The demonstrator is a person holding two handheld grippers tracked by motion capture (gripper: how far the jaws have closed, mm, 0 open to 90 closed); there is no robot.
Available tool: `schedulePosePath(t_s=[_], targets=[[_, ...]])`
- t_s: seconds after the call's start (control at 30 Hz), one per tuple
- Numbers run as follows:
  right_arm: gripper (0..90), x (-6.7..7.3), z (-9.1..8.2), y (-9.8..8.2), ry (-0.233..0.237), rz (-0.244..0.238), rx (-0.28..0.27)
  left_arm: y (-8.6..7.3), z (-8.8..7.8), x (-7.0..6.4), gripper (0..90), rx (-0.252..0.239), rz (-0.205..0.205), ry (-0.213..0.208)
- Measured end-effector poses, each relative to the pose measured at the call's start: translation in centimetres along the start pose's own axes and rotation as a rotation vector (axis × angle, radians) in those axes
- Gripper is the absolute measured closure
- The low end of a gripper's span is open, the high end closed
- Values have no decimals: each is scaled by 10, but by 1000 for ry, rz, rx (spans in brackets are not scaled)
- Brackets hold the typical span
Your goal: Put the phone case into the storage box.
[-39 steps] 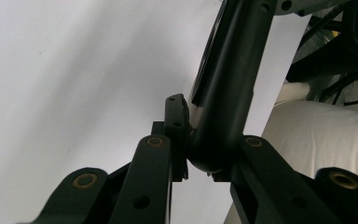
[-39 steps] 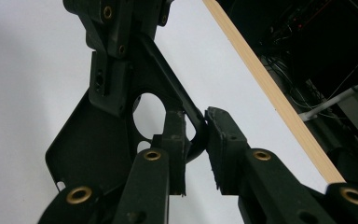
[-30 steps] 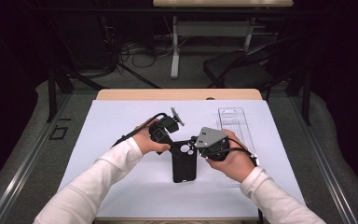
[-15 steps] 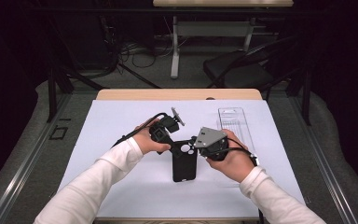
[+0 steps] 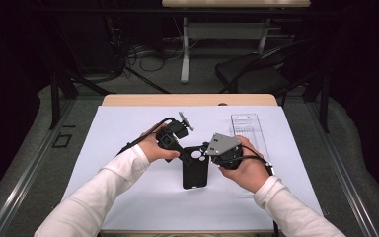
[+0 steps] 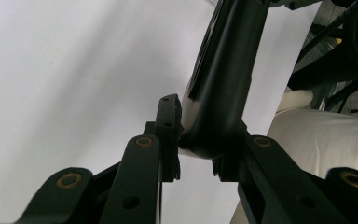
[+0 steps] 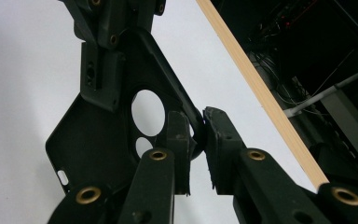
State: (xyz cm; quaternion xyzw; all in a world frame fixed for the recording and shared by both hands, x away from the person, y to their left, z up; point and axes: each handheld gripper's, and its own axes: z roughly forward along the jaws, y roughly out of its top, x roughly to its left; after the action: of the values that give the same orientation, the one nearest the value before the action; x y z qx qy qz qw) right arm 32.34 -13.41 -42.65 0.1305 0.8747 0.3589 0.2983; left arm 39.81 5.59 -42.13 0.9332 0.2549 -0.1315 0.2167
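Black and flat, the phone case (image 5: 195,168) lay mid-table on the white sheet (image 5: 128,197), the left gripper (image 5: 183,154) and right gripper (image 5: 208,150) meeting at its top corners. In the left gripper view, its jaws had just been opening around the case's corner, one pad slightly off. In the right gripper view, the jaws pinched the case's rim beside the camera hole (image 7: 148,112).
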Motion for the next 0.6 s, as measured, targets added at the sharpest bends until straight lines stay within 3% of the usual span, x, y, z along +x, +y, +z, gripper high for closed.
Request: schedulePosePath(t_s=[0.2,0.37,0.6], targets=[[809,-4,-2,0,-11,-3,-16,-3,-4,0,694,-27,-3,-1],[809,-7,-3,1,-12,-13,-12,-5,-5,1,672,-29,24,-3],[809,-11,-3,1,-19,-28,-20,-10,-9,2,581,-77,70,55]])
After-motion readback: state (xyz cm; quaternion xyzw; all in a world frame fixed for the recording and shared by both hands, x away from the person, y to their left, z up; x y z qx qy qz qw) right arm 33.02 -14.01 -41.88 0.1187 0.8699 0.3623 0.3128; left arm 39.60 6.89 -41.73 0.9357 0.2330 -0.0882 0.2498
